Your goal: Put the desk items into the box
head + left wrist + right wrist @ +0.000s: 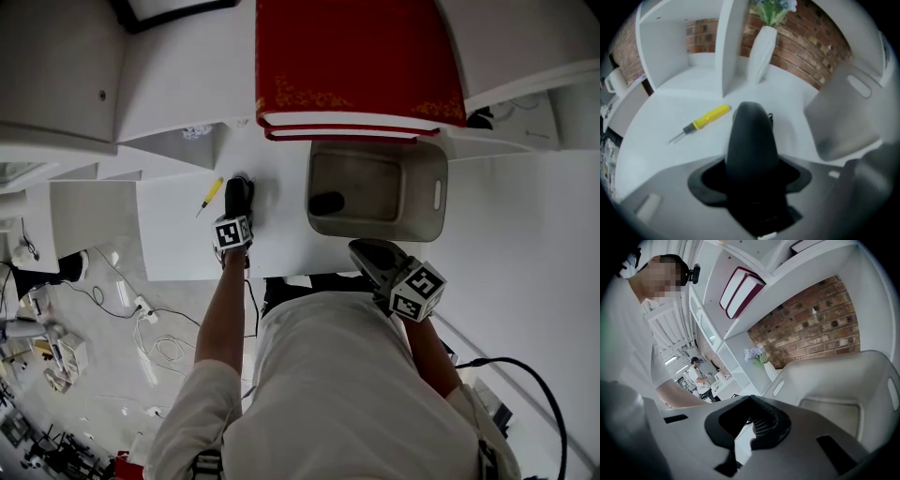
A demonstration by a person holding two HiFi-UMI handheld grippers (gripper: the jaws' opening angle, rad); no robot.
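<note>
Box (427, 221) partly hidden by red books (356, 56); dark item (326, 202) inside indistinct.

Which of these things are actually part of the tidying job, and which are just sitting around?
Part of the job:
- yellow-handled tool, lying on the desk
- grey box
- dark item already in the box

Just lying about:
- red books on the shelf
- white vase with flowers
- white shelf divider
</note>
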